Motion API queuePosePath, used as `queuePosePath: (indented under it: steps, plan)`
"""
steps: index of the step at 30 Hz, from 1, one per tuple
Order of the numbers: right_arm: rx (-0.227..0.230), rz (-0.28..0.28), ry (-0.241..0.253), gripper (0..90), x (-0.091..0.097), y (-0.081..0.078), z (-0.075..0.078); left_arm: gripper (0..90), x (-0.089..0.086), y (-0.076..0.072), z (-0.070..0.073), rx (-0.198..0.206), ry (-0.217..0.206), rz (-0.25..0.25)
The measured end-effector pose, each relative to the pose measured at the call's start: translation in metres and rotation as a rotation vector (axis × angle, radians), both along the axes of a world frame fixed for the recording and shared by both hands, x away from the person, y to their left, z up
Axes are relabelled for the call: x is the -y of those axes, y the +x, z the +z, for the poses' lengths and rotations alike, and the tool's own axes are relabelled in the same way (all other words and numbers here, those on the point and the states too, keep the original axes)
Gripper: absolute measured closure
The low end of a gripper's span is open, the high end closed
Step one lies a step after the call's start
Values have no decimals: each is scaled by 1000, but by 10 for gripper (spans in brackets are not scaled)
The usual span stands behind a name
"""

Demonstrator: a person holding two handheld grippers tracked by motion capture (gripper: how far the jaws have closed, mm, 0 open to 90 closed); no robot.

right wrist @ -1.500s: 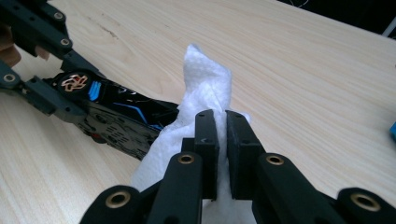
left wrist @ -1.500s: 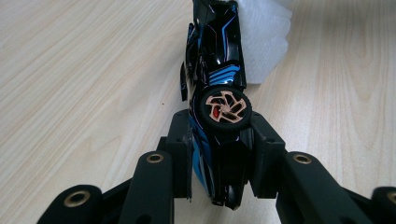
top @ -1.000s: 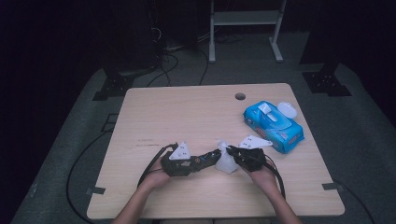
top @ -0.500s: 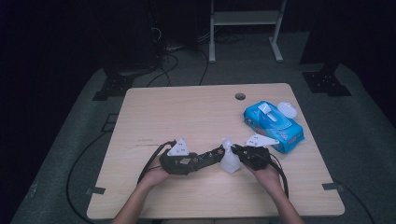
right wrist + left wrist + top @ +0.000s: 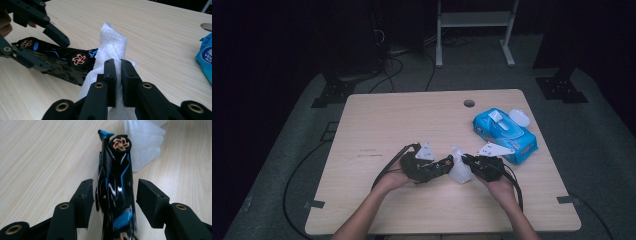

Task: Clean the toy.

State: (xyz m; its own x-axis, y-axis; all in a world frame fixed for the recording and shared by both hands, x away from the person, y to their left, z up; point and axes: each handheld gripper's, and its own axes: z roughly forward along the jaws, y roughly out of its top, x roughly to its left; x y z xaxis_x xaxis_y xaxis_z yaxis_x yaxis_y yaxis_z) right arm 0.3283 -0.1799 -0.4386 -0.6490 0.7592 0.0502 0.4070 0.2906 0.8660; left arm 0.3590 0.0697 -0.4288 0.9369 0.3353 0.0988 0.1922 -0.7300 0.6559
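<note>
- Black toy car (image 5: 115, 177) with blue trim lies on its side on the tabletop (image 5: 412, 120), near the front edge, between the two hands; wheel with orange pattern faces up.
- Left gripper (image 5: 115, 192): fingers (image 5: 83, 195) spread, have just been opening; car sits between them but the pads don't press on it, gap visible on the one side, the other side close. Looks like a release or a regrip.
- Right gripper (image 5: 118, 62): fingers (image 5: 110, 72) pressed together, pinching a white wet wipe (image 5: 112, 40); the wipe bunches up above the tips and touches the car's front end.
- Step in hand, as I judge: wiping the car clean, wipe at the nose, left side letting go to reposition.
- Next move likely calls for the left fingers to close on the car again at another spot, or turn it, so it stays put while the wipe drags along the body; loose car would slide under the wipe.
- Farther right: blue wipe pack (image 5: 504, 132) on the tabletop, flap open, well apart from the car.
- Far edge: small round hole (image 5: 469, 103) in the tabletop.
</note>
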Motion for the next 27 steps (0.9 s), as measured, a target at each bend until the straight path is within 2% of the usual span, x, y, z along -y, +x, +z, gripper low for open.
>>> queuePosePath:
  steps: [6,13,20,24,27]
  plan:
    - [-3,9,2,831,-1,0,-1,477,19,8,-1,-6,82,-5]
    - [-7,8,17,831,3,1,0,481,36,12,0,-8,133,-15]
    - [-1,8,18,831,5,2,0,491,43,16,-4,-21,168,-7]
    - [-6,9,17,831,4,2,0,556,44,16,-4,-23,180,-7]
    - [-5,10,18,830,4,2,0,562,44,17,-4,-27,180,-17]
